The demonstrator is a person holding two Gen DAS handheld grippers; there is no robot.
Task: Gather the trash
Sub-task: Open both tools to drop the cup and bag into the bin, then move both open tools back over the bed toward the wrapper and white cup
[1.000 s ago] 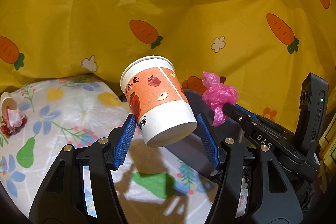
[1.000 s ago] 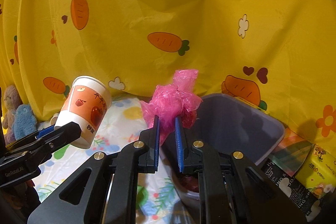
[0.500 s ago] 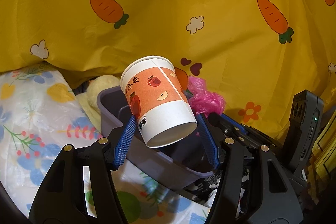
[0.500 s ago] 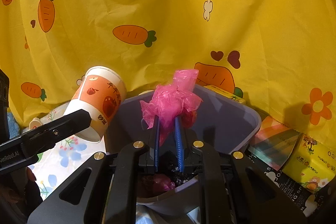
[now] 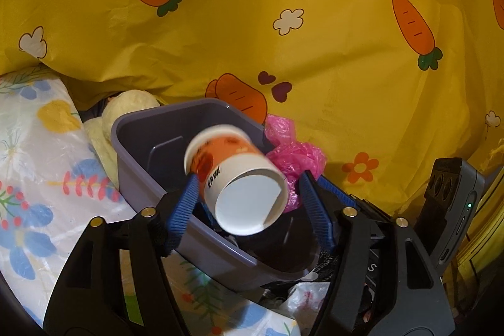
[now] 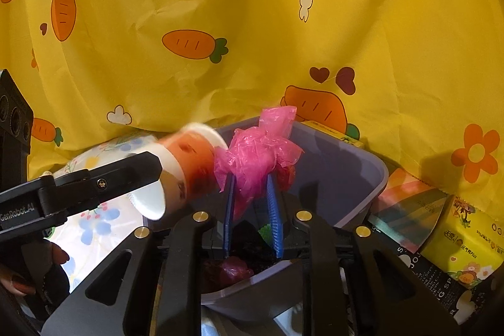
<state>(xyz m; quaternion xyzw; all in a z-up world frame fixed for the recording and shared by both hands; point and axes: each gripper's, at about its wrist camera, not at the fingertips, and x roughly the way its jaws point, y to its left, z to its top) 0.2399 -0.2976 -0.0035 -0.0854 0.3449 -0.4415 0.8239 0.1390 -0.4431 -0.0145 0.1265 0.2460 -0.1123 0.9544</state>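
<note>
An orange-and-white paper cup (image 5: 239, 178) hangs blurred and tipped, base towards the camera, over the grey-purple bin (image 5: 141, 128). My left gripper (image 5: 249, 178) is opening around it. The right blue pad stands clear of the cup, so the cup is loose. In the right wrist view the cup (image 6: 186, 166) lies beside the left gripper's black finger (image 6: 94, 188). My right gripper (image 6: 250, 175) is opening too. A crumpled pink plastic bag (image 6: 258, 153) still sits pinched between its blue pads above the bin (image 6: 362, 166). Dark trash lies in the bin.
A yellow carrot-print cloth (image 5: 283, 21) hangs behind everything. A floral sheet (image 5: 37, 162) lies left of the bin, with a cream plush (image 5: 126, 103) at its far corner. A yellow tissue pack (image 6: 466, 241) and dark printed packaging (image 6: 425, 282) sit to the bin's right.
The left gripper swung right from the floral sheet to above the bin, then its jaws widened and the cup tipped loose. The right gripper came lower over the bin and widened around the pink bag.
</note>
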